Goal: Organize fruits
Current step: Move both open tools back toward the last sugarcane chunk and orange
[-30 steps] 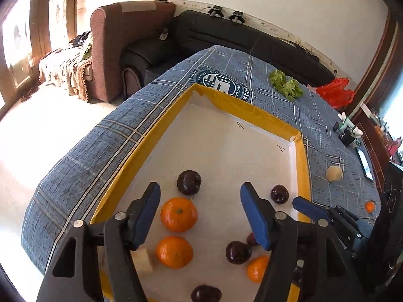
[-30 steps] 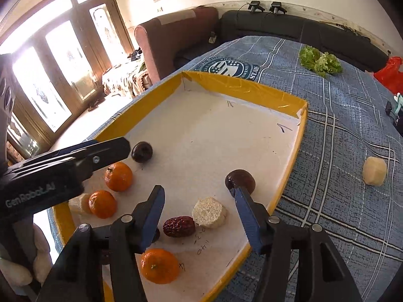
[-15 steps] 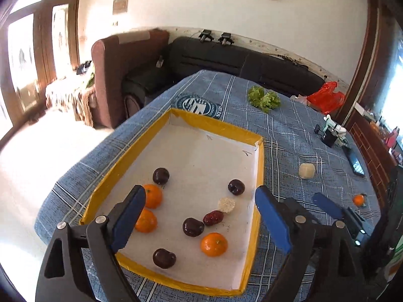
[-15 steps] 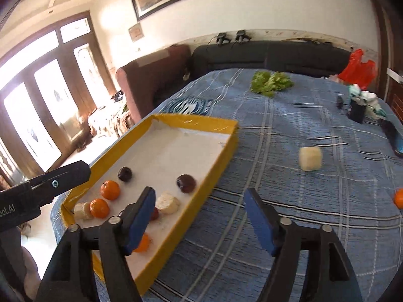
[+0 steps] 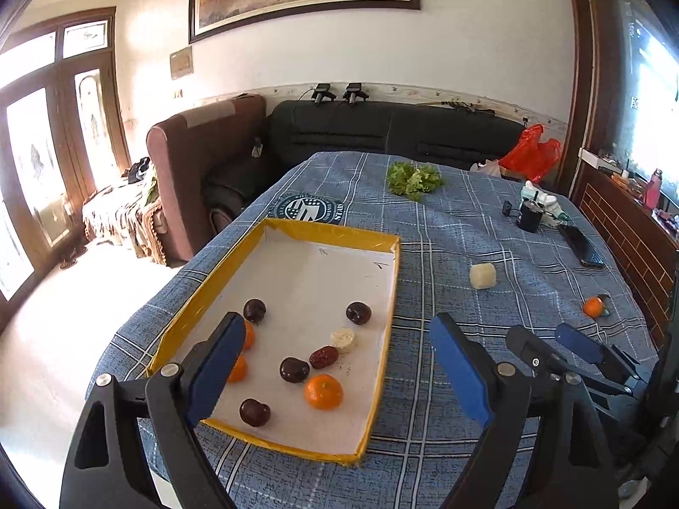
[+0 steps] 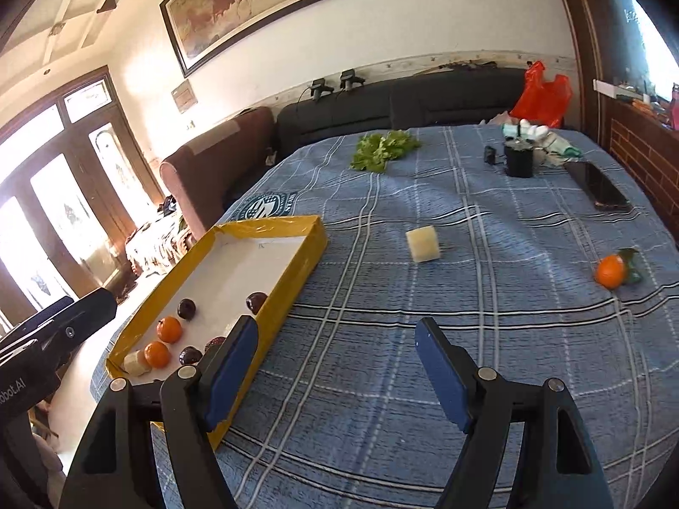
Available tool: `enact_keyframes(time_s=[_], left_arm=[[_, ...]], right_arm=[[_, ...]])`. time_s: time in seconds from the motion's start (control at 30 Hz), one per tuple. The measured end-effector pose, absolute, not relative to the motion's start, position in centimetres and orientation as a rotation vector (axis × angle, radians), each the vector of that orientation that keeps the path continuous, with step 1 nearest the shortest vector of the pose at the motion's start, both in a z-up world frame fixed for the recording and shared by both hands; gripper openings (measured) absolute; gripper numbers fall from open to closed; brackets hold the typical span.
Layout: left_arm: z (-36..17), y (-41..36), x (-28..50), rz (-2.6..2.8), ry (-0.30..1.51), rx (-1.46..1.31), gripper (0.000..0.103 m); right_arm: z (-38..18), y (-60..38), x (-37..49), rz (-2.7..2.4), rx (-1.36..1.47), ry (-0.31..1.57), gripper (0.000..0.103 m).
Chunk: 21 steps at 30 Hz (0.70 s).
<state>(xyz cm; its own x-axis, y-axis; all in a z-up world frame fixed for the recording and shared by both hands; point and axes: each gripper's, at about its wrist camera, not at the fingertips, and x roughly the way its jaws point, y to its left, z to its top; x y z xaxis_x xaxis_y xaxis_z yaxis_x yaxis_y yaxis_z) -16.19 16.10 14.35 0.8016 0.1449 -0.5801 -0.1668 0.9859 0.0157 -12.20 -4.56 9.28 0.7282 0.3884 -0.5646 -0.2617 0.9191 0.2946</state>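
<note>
- The left gripper (image 5: 335, 364) has its blue jaws spread wide with nothing between them; they have just been opening. It hangs above the near end of the yellow-walled tray (image 5: 390, 318).
- The right gripper (image 6: 335, 367) is also spread and empty, its jaws likewise just opened, over the blue plaid cloth (image 6: 382, 403) just right of the tray (image 6: 297, 271).
- In the left wrist view the tray's white floor holds four dark plums, one (image 5: 294, 370) near the middle, a red date (image 5: 323, 356), a pale round slice (image 5: 343, 339) and an orange tangerine (image 5: 323, 391); two more tangerines sit partly behind the left finger.
- Outside the tray, on the cloth, a pale cut chunk (image 6: 422, 244) lies well apart from it, and a lone tangerine with a green leaf (image 6: 611, 270) rests near the right edge.
- Farther back lie a bunch of lettuce (image 6: 382, 148), a black cup (image 6: 518, 160) and a dark phone (image 6: 600, 186).
- A round printed emblem (image 5: 309, 208) on the cloth sits beyond the tray; its lettering is too small to read.
- The body of the left gripper, seen at the left edge of the right wrist view, bears white letters, cut off, ending in "obot.AI" (image 6: 12, 390).
</note>
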Motion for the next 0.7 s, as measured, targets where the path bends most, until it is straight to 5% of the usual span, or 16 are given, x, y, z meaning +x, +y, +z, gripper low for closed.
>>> enact_keyframes(time_s=[0.7], left_arm=[[15.6,13.1,-18.4,0.140,0.568,0.018,0.088]], right_arm=[[10.8,-8.8,-14.5,0.307,0.265,0.612,0.085]])
